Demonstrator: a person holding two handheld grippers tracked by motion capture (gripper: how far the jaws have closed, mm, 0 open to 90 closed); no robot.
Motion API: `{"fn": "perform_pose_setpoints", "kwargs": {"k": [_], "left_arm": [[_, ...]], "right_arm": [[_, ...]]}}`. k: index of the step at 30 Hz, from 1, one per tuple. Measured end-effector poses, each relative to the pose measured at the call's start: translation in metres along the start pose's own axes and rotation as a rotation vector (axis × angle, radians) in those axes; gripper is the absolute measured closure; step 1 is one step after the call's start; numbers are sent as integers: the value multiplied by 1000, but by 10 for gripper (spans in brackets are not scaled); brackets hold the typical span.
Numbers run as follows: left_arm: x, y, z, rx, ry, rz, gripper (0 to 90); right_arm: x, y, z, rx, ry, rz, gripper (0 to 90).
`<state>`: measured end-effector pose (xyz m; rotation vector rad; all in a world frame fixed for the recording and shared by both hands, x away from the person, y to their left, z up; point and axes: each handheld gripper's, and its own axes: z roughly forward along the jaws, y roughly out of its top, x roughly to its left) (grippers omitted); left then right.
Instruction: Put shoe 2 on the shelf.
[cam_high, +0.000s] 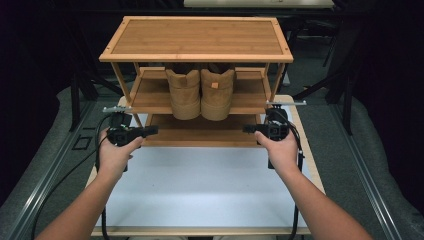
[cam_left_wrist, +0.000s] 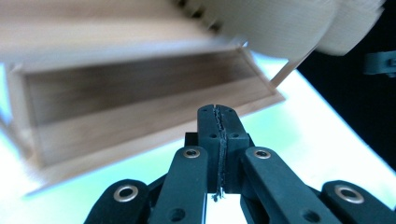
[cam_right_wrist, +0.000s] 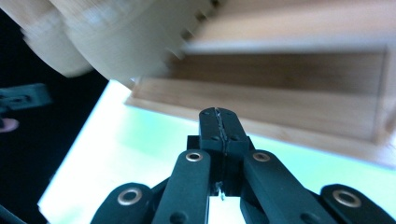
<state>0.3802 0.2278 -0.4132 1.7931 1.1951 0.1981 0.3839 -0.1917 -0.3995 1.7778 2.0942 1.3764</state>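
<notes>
**Both tongs clenched, boots one shelf up**

Nearest the person, the left gripper (cam_high: 150, 131) and right gripper (cam_high: 248, 129) point inward at the rack's (cam_high: 196, 56) bottom shelf (cam_high: 200, 131), jaws pressed together on nothing. Beyond and above them, on the middle shelf, the two boots (cam_high: 200, 92) stand toes-forward, midway between both hands, neither nearer.

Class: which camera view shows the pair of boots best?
The high view: both boots stand sharp, side by side on the rack's middle shelf. The left gripper view catches blurred boot toes at top; the right gripper view likewise.
</notes>
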Motion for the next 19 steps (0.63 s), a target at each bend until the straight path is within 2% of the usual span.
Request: {"fn": "perform_pose_setpoints", "kwargs": {"k": [6,10,14,17,19], "left_arm": [[24,-34,-8,23,36,-24,891],[38,-58,-11,21,21,-57,875],[47,-80,-11,19,57,-39,832],[51,-95,-8,22,124,5,737],[57,-105,-5,13,146,11,609]], "right_arm": [[-28,-32,-3,17,12,61,900],[-44,-51,-7,28,7,87,900],[-58,-68,-9,33,-10,107,900],[-66,-80,-8,19,-59,87,870],[-73,-89,-6,-3,-106,58,737]]}}
